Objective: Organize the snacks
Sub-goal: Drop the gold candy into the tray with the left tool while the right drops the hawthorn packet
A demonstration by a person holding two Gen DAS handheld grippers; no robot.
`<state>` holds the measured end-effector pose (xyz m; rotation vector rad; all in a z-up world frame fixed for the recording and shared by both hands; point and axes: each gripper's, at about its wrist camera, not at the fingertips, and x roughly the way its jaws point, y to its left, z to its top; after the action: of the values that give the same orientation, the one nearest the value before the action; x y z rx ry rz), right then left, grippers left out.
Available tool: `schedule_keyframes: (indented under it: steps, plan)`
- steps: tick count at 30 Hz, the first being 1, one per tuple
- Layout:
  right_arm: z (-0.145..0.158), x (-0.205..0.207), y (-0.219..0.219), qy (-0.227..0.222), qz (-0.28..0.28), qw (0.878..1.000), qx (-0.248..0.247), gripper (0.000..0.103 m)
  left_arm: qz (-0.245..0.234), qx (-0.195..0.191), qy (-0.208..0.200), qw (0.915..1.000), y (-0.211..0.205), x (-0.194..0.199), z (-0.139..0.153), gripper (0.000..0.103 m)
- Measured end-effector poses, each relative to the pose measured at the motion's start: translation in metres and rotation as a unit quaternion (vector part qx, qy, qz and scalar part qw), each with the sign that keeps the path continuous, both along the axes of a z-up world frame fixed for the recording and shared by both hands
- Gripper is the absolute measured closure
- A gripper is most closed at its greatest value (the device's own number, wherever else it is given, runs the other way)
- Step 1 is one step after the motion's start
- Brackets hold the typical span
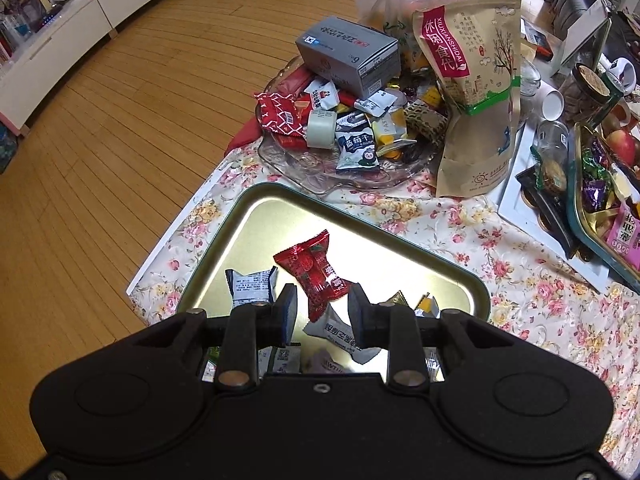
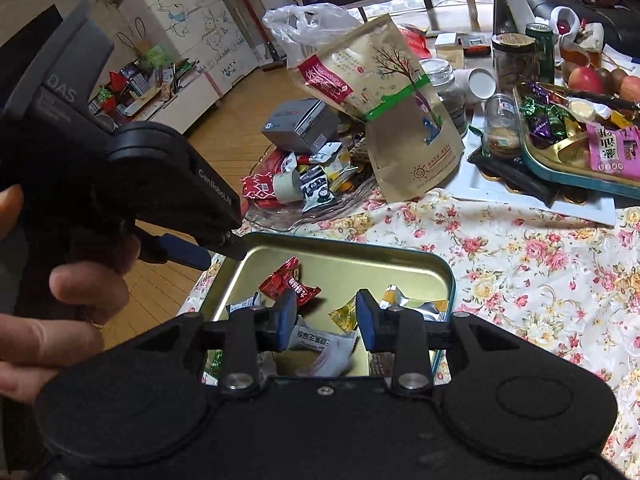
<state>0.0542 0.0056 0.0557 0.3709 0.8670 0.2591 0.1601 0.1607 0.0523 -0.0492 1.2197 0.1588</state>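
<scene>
A gold tin tray with a dark green rim lies on the flowered tablecloth and holds several wrapped snacks: a red candy, a white-and-navy packet and a grey packet. My left gripper hovers open and empty over the tray, above the red candy's lower end. In the right wrist view the tray shows the red candy, a yellow candy and a white packet. My right gripper is open and empty above them. The left gripper's body is at the left.
A glass dish heaped with snacks and a grey box stands behind the tray, beside a brown kraft pouch. A second tin of candies, jars and apples are at the right. The table edge and wood floor are at the left.
</scene>
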Motion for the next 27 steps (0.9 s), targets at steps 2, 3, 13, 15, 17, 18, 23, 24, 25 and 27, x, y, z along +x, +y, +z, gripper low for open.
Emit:
schedule_keyframes:
  steps: [2,3,13,15,17,18,23,24,25,27]
  plan:
    - [0.0,0.0,-0.003,0.001,-0.006,1.0,-0.007,0.067,-0.003,0.007,-0.001,1.0,-0.002,-0.002,-0.001,0.065]
    - [-0.001,-0.001,-0.005,0.003,-0.011,1.0,-0.011,0.067,-0.006,0.009,-0.002,0.9999,-0.004,-0.003,-0.001,0.065]
    - [-0.012,-0.004,-0.032,0.023,-0.057,0.997,-0.051,0.067,-0.058,0.043,-0.007,0.9973,-0.03,-0.021,-0.011,0.065]
    - [-0.015,-0.006,-0.039,0.031,-0.066,0.996,-0.05,0.067,-0.068,0.049,-0.004,0.9965,-0.035,-0.025,-0.015,0.065]
    - [-0.019,-0.007,-0.046,0.04,-0.074,0.995,-0.05,0.067,-0.076,0.052,0.001,0.9957,-0.04,-0.029,-0.019,0.065]
    - [-0.021,-0.007,-0.049,0.044,-0.077,0.995,-0.051,0.067,-0.08,0.052,0.003,0.9954,-0.042,-0.031,-0.022,0.065]
    - [-0.032,-0.008,-0.061,0.064,-0.09,0.992,-0.063,0.067,-0.104,0.054,0.027,0.9927,-0.055,-0.043,-0.039,0.065]
    - [-0.034,-0.008,-0.063,0.068,-0.092,0.991,-0.064,0.067,-0.108,0.055,0.03,0.9922,-0.056,-0.046,-0.042,0.065]
    - [-0.037,-0.008,-0.066,0.073,-0.094,0.991,-0.065,0.067,-0.111,0.057,0.033,0.9916,-0.058,-0.048,-0.045,0.065]
    - [-0.041,-0.009,-0.07,0.081,-0.098,0.99,-0.067,0.067,-0.113,0.067,0.034,0.9908,-0.061,-0.052,-0.05,0.065]
